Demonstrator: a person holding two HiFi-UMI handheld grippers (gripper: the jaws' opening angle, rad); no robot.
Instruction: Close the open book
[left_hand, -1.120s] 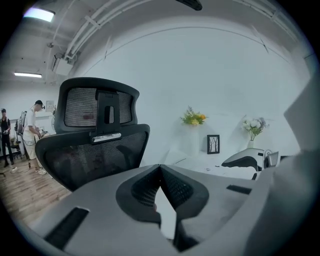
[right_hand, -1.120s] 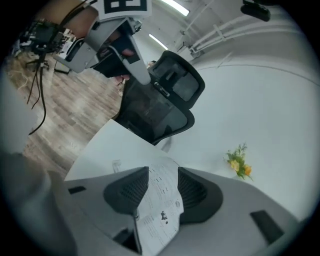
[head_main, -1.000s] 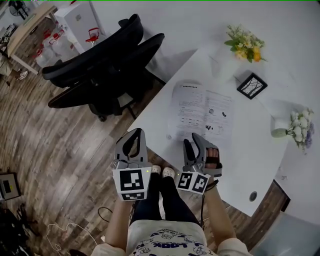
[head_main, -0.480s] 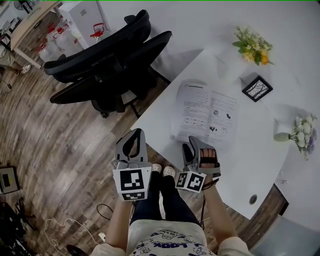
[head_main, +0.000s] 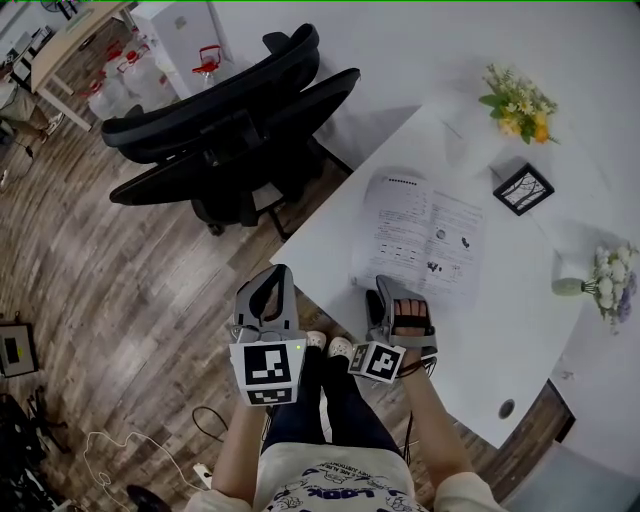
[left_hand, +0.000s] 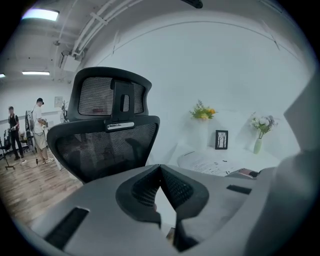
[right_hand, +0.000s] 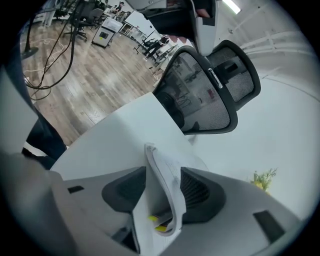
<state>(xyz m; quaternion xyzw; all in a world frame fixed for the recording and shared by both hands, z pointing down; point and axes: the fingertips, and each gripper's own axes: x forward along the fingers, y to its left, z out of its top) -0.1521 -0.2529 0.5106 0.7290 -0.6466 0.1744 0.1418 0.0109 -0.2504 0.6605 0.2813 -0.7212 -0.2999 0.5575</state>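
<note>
A thin open book with white printed pages (head_main: 425, 235) lies flat on the white table (head_main: 500, 330), right of centre in the head view. Its near edge reaches the table's lower-left border. The right gripper (head_main: 392, 292) sits at that edge, just below the middle of the frame, with its marker cube toward the bottom and the person's hand (head_main: 412, 316) gripping it. In the right gripper view its jaws stand wide and have just been opening. The book's curled near edge rises between them, nearer the right-hand pad, with a clear gap on the left, so the pads do not clamp it. The left gripper (head_main: 272, 275) hangs left of centre over the brown wooden floor (head_main: 110, 280), off the table and apart from the book. In the left gripper view its jaws meet at the tips with nothing between them. Black mesh office chairs (head_main: 230, 130) fill the upper left. On the table beyond the book are a yellow flower bunch (head_main: 520, 100) at the upper right, a small black picture frame (head_main: 523, 188) below it, and a vase of white flowers (head_main: 600, 282) at the right edge.
</note>
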